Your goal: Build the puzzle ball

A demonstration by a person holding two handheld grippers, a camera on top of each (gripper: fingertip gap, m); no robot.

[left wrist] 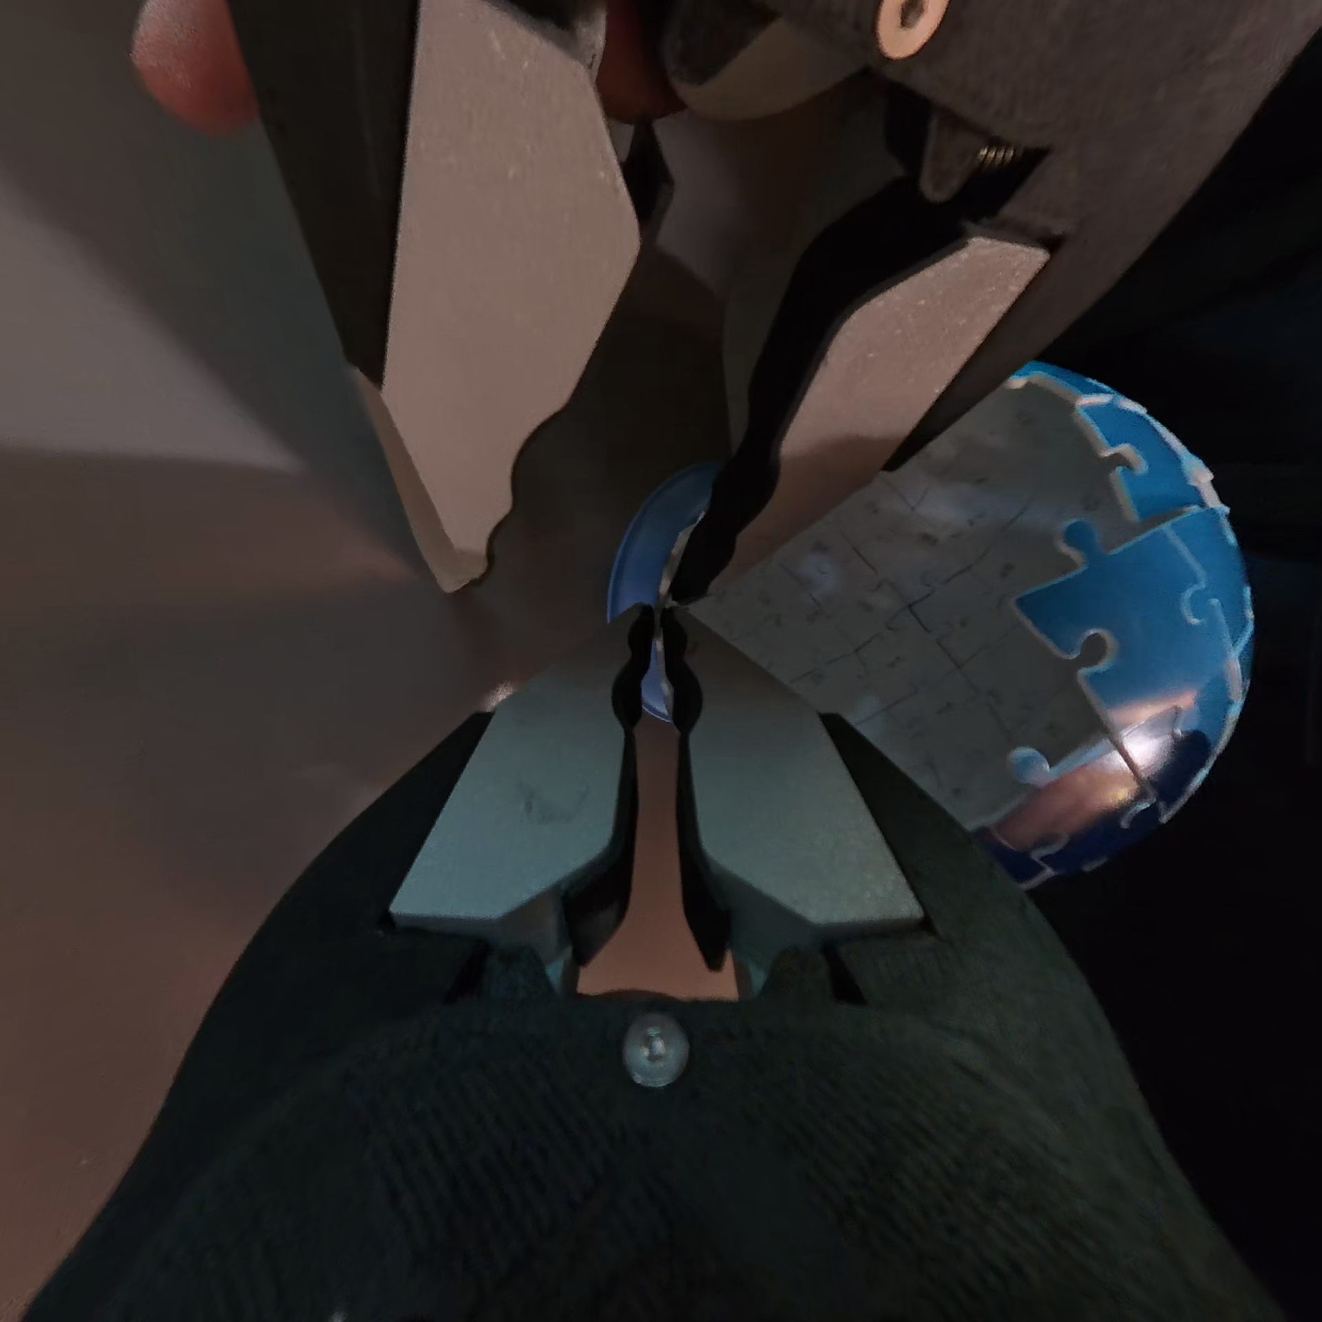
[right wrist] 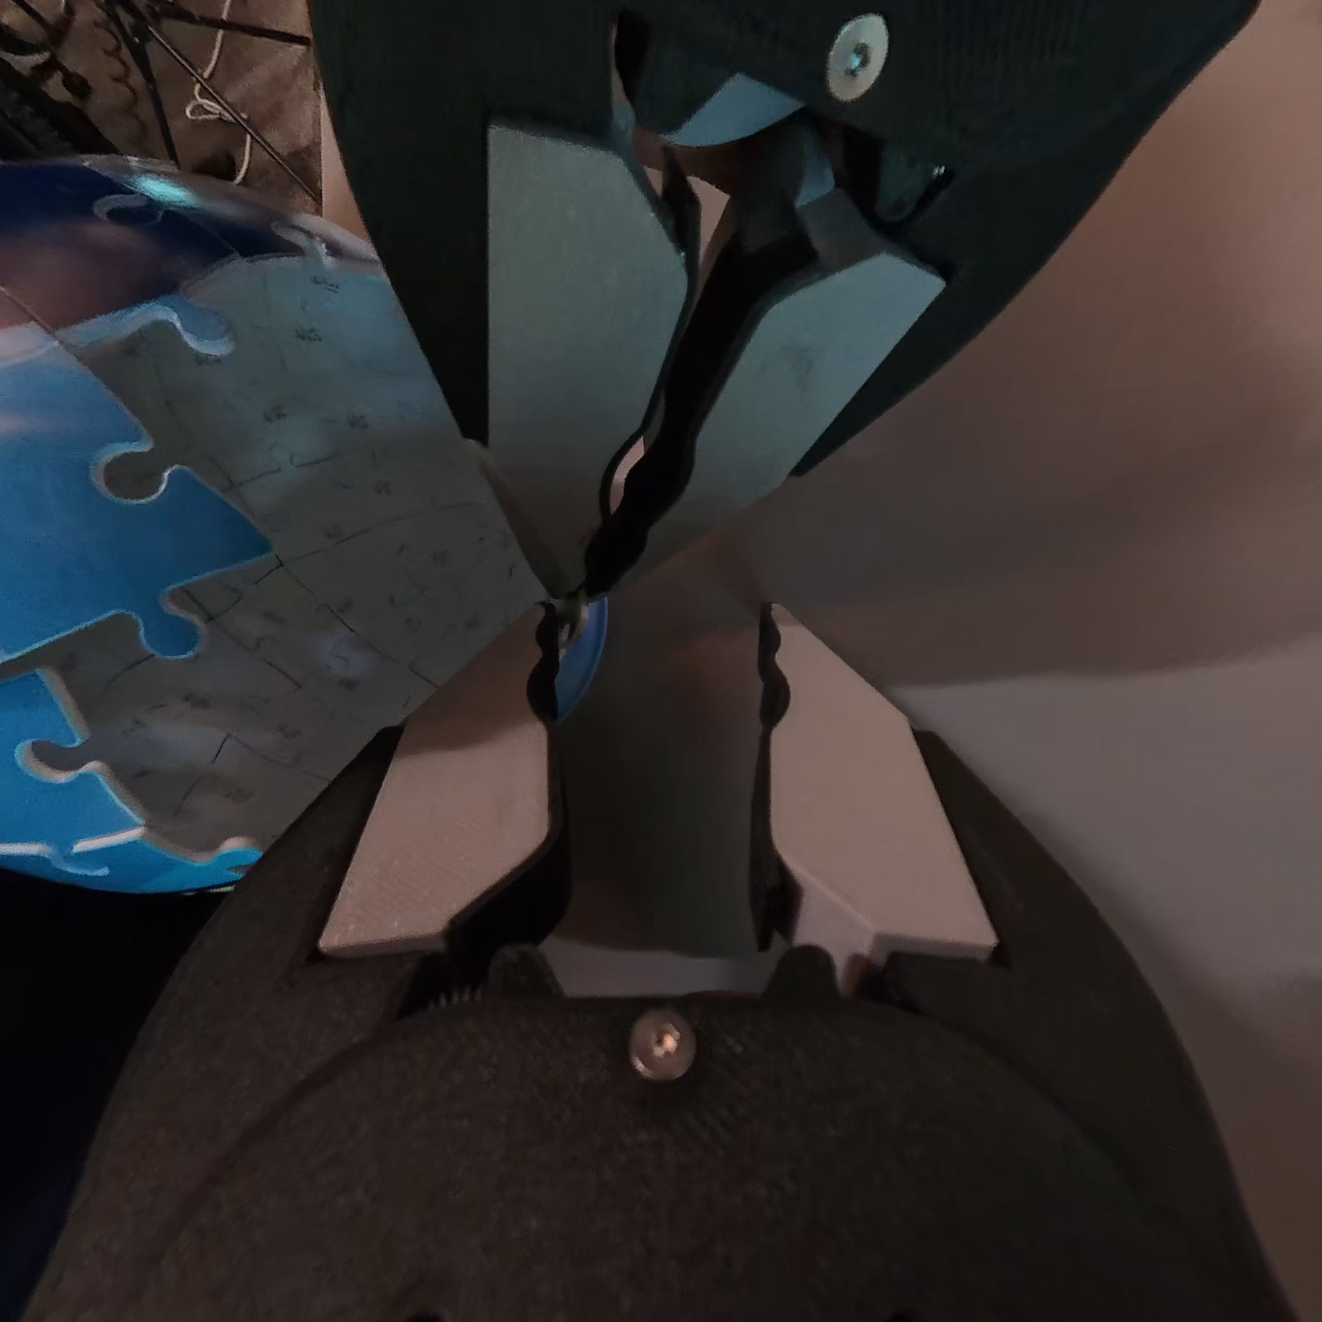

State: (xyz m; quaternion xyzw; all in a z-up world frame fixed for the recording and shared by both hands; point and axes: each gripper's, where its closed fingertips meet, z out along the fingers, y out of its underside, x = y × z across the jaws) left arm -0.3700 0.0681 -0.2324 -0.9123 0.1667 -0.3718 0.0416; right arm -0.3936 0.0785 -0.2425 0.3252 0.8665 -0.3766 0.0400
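The partly built puzzle ball (left wrist: 1001, 644), grey inside and blue outside, is held aloft by its rim in the clenched left claw (left wrist: 654, 644); the right claw (right wrist: 654, 622) is seen released beside that rim, one finger touching it; a fitting step is judged underway, calling for careful alignment.

Left of puzzle ball (left wrist: 1001, 644) — both grippers' tips crowd its rim, blocking approach; its right flank clear.
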